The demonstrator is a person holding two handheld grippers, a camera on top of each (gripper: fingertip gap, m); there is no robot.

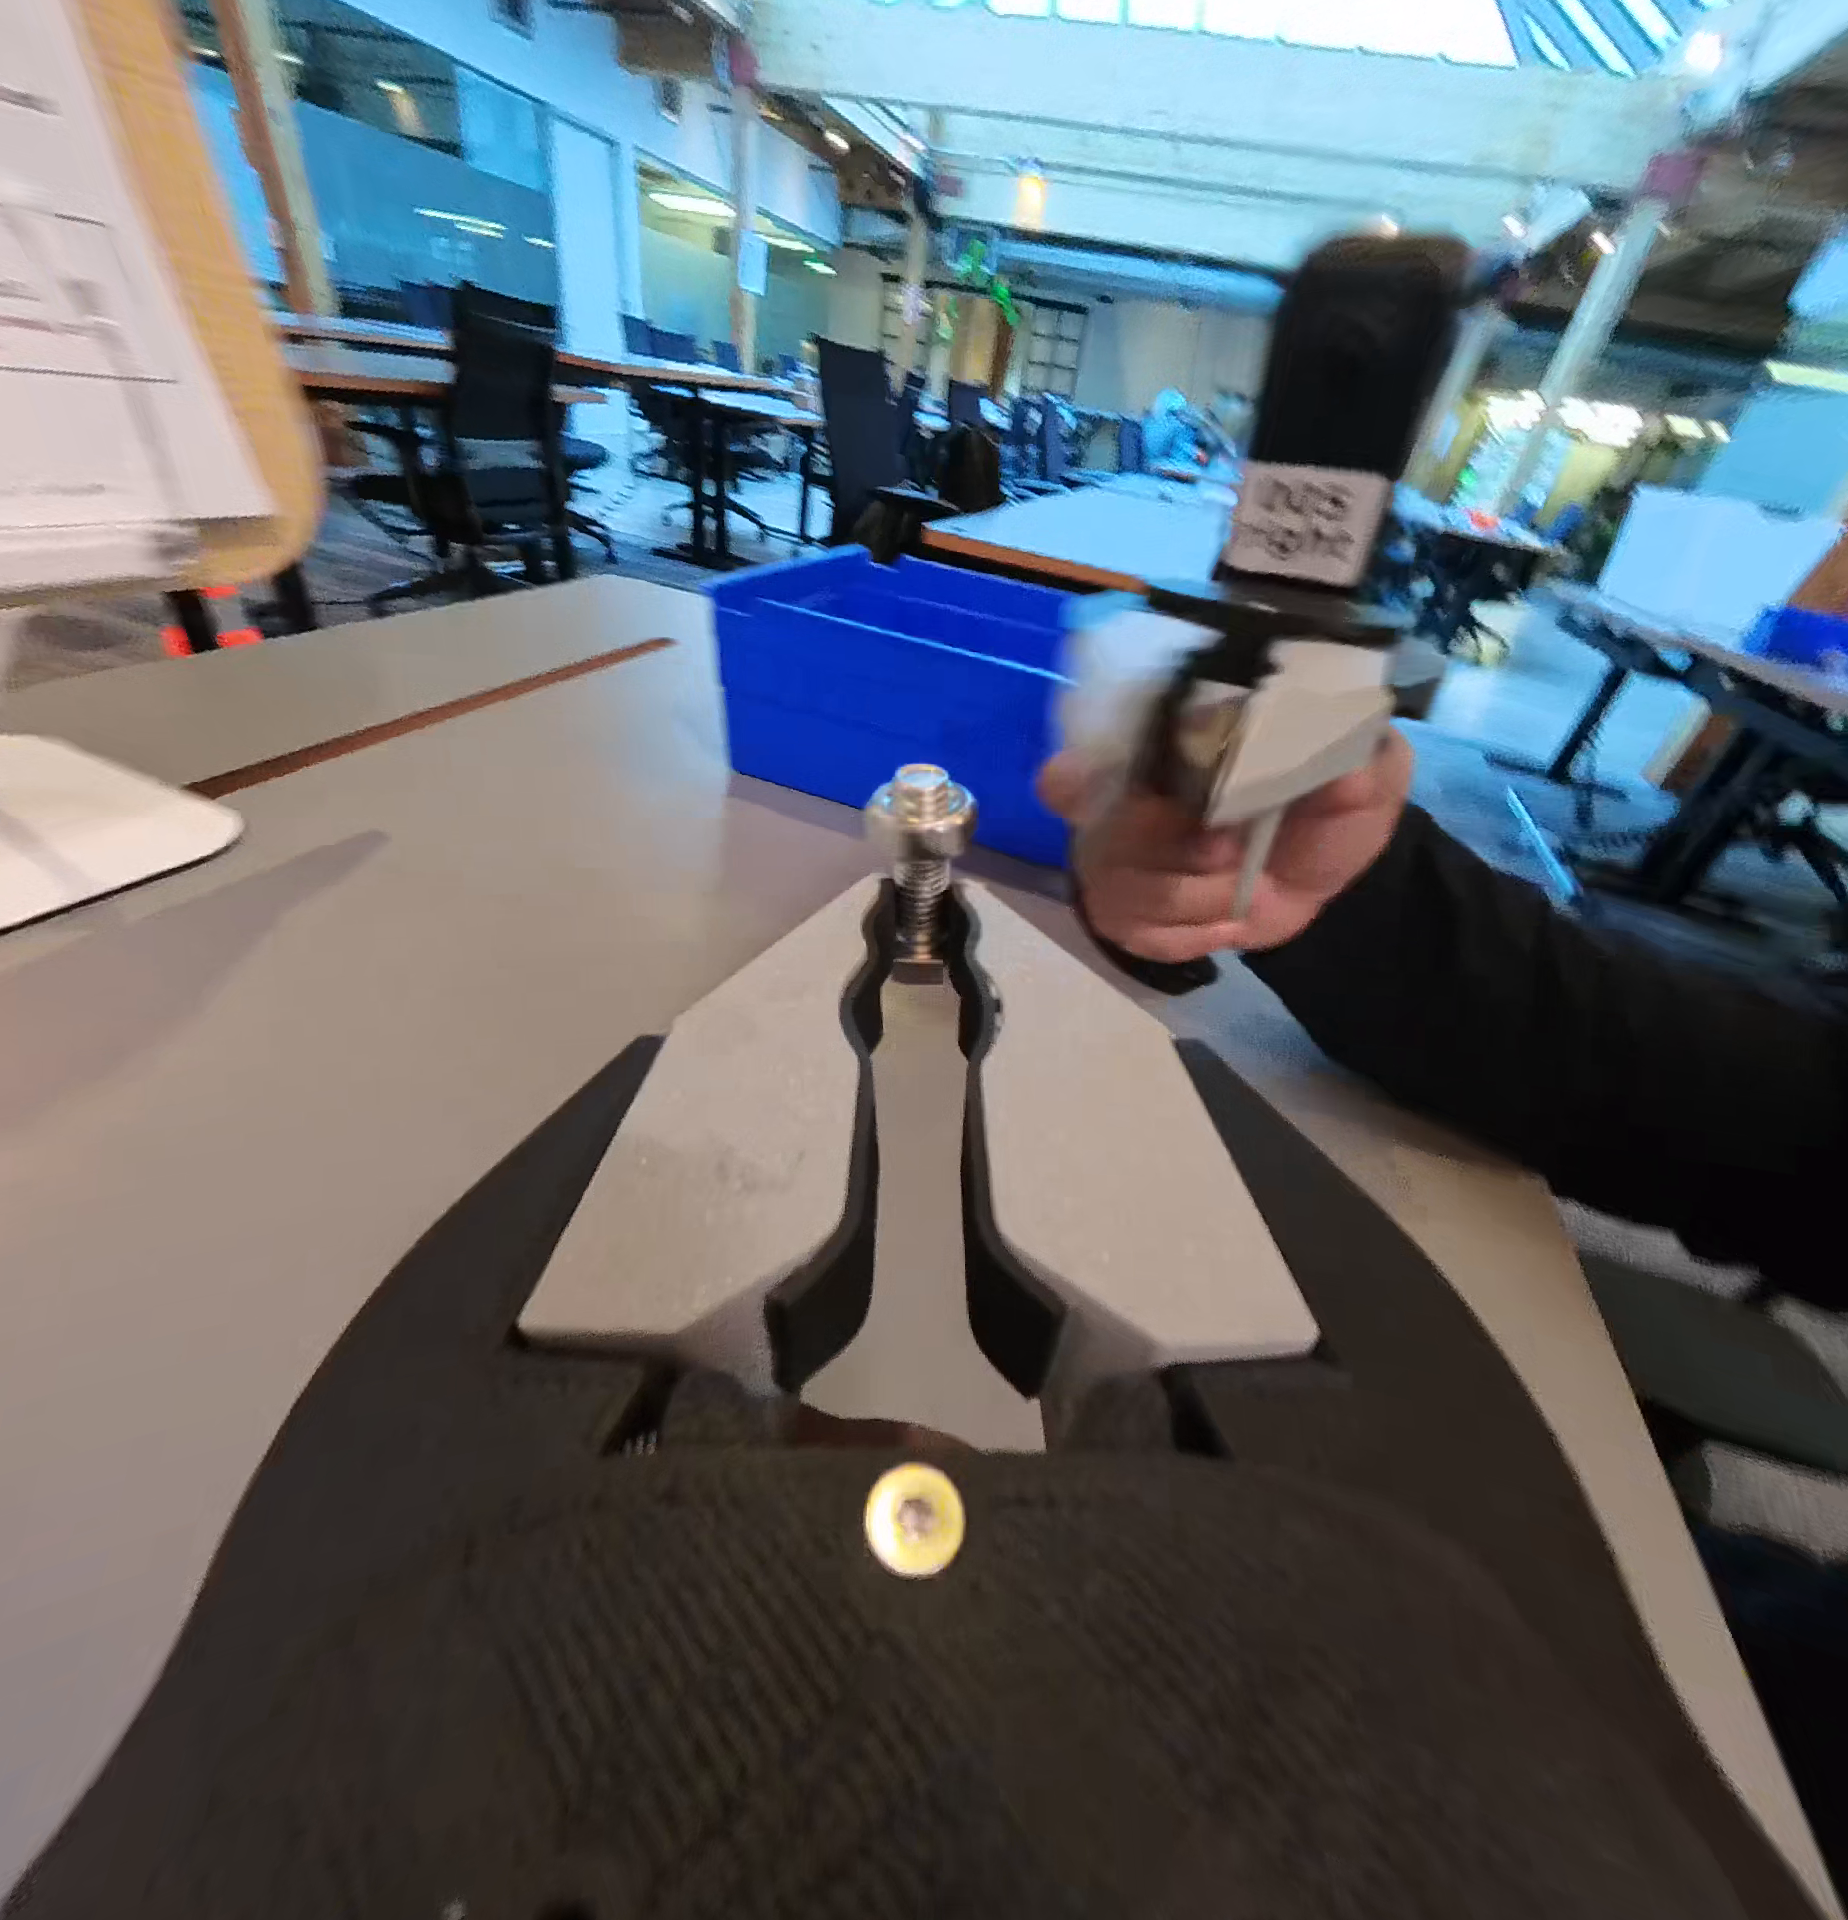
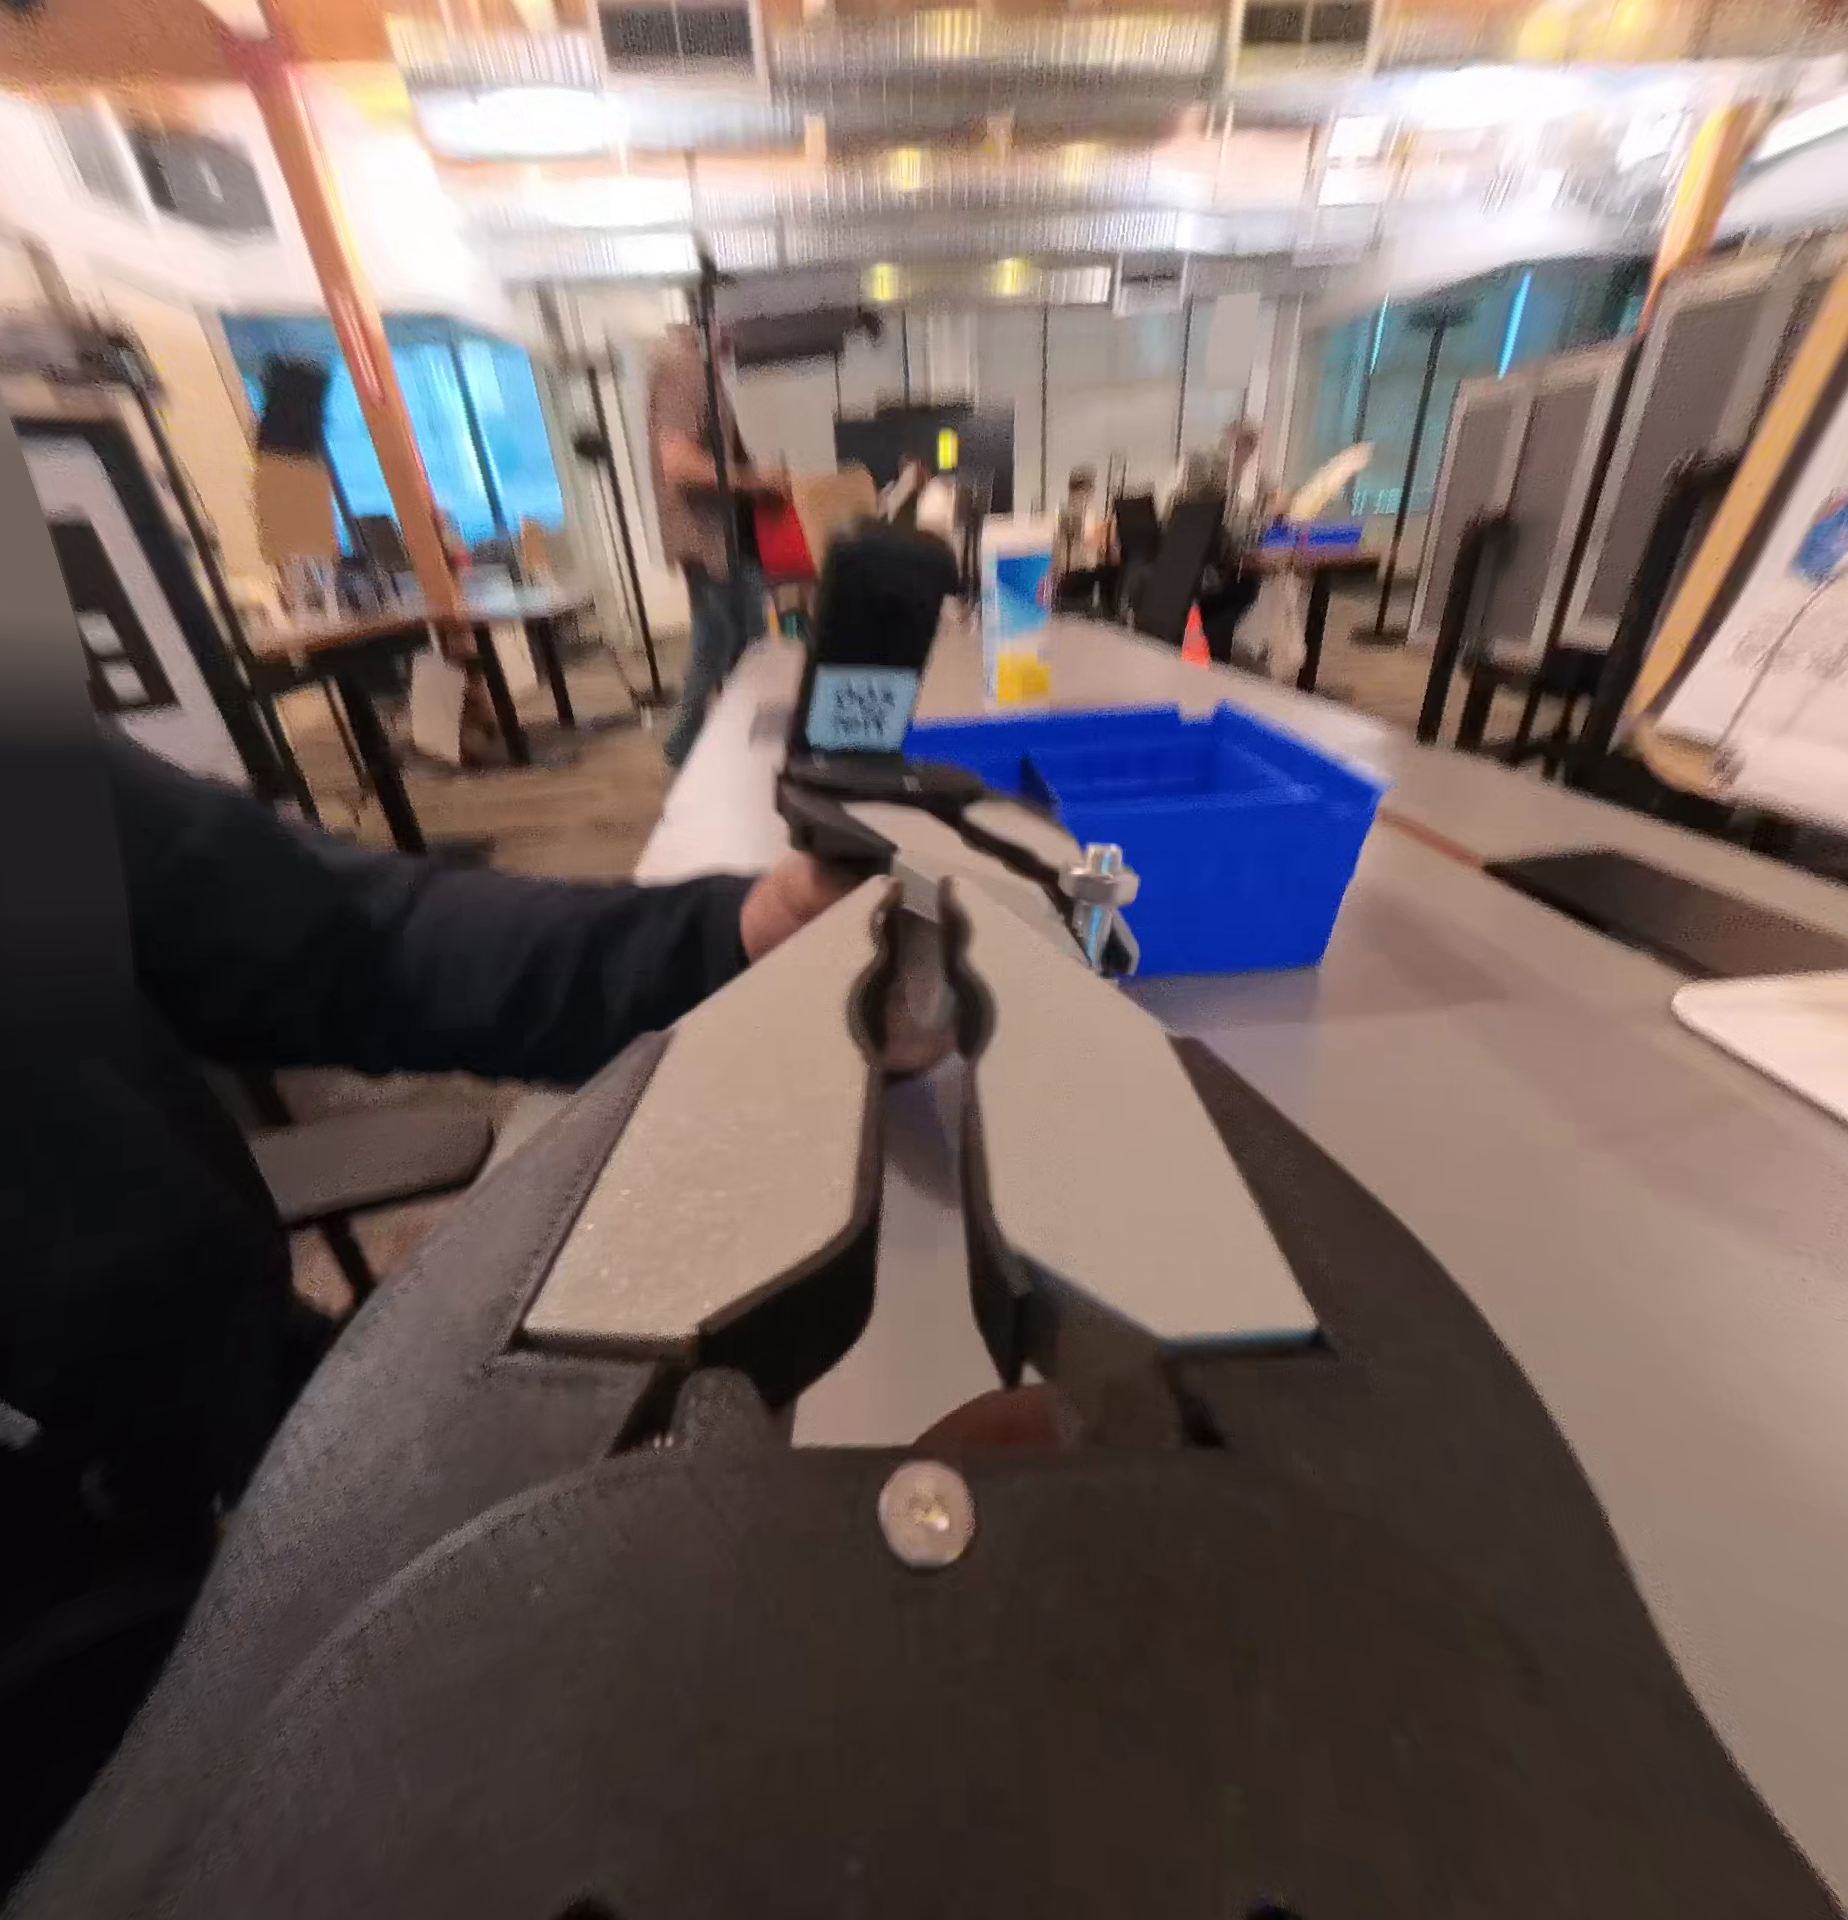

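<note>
Between the left tool's point(image 1: 918, 914) pinching tips a nutted bolt point(image 1: 920, 852) stands upright above the counter point(image 1: 484, 935), while the right tool point(image 2: 915, 914), nearly pressed together, hovers just beside it.

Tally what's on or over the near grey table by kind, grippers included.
Grippers: 2, left gripper and right gripper
Bolts: 1, bolt with nut, clamped in the left gripper
Bins: 1, blue bin
White bases: 1, white base
Total: 5
</note>
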